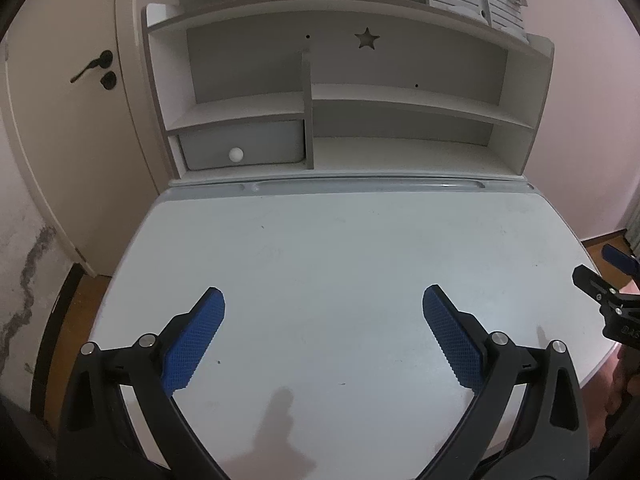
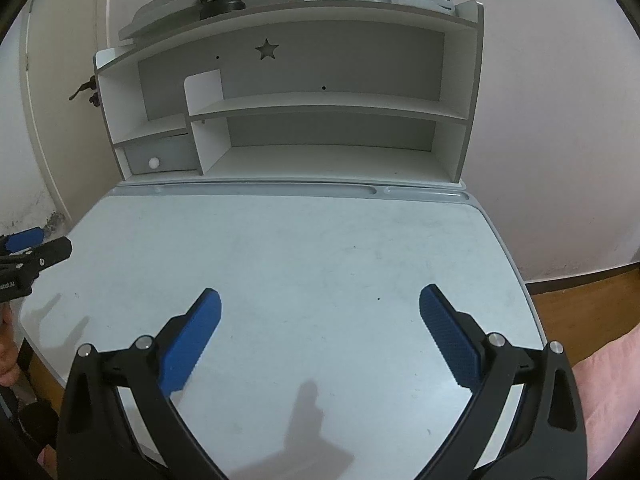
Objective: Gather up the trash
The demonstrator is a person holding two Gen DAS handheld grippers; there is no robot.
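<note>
Trash unseen; both tools (ribbed blue pads [image 1: 452, 336]) gape over smooth desk [image 1: 340, 260].

Legible markings: two partial white prints only. Left hand-held gripper [image 2: 24, 268], seen at the edge of the right wrist view, is showing cut-off characters on its black body, roughly "000.AI". Right hand-held gripper [image 1: 616, 300], in the left wrist view, is showing a fragment, roughly "DAS". Nothing else is reading clearly.
</note>
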